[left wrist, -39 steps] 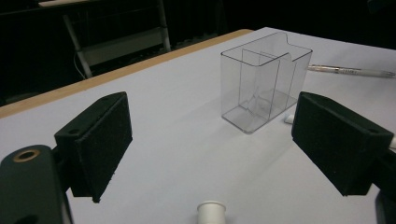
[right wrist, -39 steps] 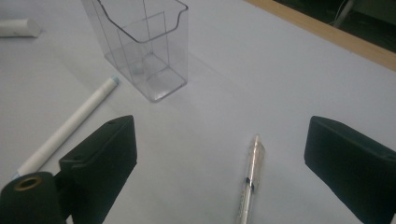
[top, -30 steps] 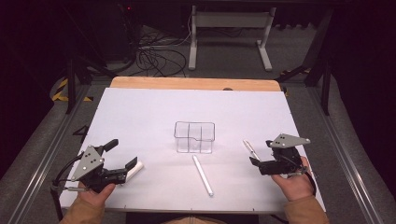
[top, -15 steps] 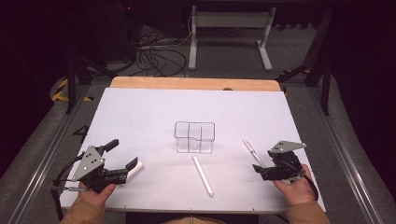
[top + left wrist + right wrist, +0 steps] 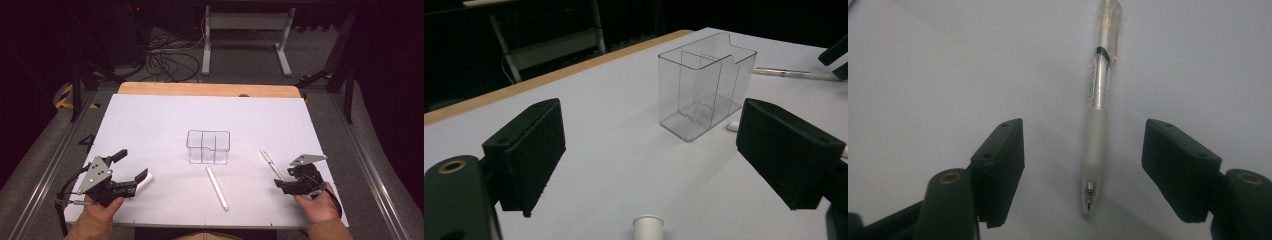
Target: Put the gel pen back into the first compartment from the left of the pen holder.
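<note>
Pen, clear-barrelled, frosted grip sleeve, lying flat on the white table at my right side, near the front edge. In the right gripper view its long axis runs straight away from me, writing tip nearest my jaws, clipped cap end farthest. In the high view the pen slants, far end leaning toward the clear organiser, near end at my right gripper.

Right gripper: jaws parted, one on either side of the grip sleeve, pads clear of it on both sides. They have just been closing, pen between them and not yet pinched. I judge the straddle deliberate: pads square across the barrel, so closing will catch the sleeve, the least slippery part.

Left gripper: jaws spread wide, nothing between the pads. A short white tube lies just below and ahead of them; from above it rests touching or just beside the jaw tips, I cannot tell which. Held low and aimed at the organiser, likely waiting its turn.

Organiser: upright, mid-table, divided into compartments, all empty as far as I can see. Probable destination.

White stick: loose in front of the organiser, slanted, well apart from both grippers.
</note>
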`<state>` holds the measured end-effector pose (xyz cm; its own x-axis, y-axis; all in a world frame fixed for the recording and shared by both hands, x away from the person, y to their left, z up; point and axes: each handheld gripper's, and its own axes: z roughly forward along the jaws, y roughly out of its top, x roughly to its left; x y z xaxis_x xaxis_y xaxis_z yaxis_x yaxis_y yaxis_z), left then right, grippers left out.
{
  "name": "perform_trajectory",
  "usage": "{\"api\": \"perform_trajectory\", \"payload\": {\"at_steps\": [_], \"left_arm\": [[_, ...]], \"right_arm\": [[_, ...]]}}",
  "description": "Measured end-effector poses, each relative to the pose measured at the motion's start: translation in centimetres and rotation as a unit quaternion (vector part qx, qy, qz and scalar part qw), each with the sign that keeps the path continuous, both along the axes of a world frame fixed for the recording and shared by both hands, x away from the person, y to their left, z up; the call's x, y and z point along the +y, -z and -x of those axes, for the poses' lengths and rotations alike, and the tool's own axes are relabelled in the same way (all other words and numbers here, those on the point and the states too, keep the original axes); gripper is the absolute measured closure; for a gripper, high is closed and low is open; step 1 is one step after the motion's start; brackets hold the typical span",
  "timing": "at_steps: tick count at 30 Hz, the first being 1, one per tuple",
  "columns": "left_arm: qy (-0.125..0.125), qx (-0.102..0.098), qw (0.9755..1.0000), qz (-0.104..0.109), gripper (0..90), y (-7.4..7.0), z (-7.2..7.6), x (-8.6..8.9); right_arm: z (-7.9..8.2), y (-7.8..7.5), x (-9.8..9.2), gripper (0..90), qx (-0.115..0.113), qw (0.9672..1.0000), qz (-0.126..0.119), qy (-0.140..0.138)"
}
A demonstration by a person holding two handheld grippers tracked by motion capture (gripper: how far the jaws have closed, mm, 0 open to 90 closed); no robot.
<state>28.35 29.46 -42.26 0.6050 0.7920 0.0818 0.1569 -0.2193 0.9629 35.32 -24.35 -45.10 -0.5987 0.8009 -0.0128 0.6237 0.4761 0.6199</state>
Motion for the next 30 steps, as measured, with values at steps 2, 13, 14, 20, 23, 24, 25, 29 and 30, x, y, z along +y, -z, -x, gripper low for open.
{"api": "perform_trajectory", "payload": {"at_steps": [2,13,14,20,23,24,25,29,30], "left_arm": [[0.0,0.001,1.0,0.001,13.0,0.0,0.0,0.0],[0.0,0.001,1.0,0.0,13.0,0.0,0.0,0.0],[0.0,0.001,1.0,0.0,13.1,0.0,0.0,0.0],[0.001,0.001,1.0,0.0,13.1,0.0,0.0,0.0],[0.001,0.002,1.0,-0.001,13.1,0.0,0.0,-0.1],[0.001,0.002,1.0,-0.001,13.1,0.0,0.0,-0.1],[0.001,0.001,1.0,-0.002,13.1,0.0,0.0,0.0],[0.002,0.002,1.0,0.002,13.0,0.0,0.0,0.0],[0.002,0.003,1.0,0.003,13.1,0.0,0.0,0.0]], "right_arm": [[0.0,0.2,0.1,38.7,0.001,1.0,0.007,0.004],[0.1,1.0,0.4,49.1,0.001,0.9986,0.026,0.047],[0.1,1.0,0.4,50.2,0.001,0.9986,0.022,0.048],[0.3,1.1,0.5,55.5,-0.007,0.998,0.016,0.061],[0.5,1.1,0.7,62.5,-0.011,0.9981,0.016,0.058],[0.6,1.1,0.7,64.0,-0.01,0.9982,0.016,0.057],[0.6,1.1,0.7,65.5,-0.011,0.9982,0.016,0.057],[0.7,1.3,0.5,70.2,-0.018,0.9981,0.007,0.059],[0.8,1.3,0.5,70.9,-0.021,0.998,0.007,0.059]]}}
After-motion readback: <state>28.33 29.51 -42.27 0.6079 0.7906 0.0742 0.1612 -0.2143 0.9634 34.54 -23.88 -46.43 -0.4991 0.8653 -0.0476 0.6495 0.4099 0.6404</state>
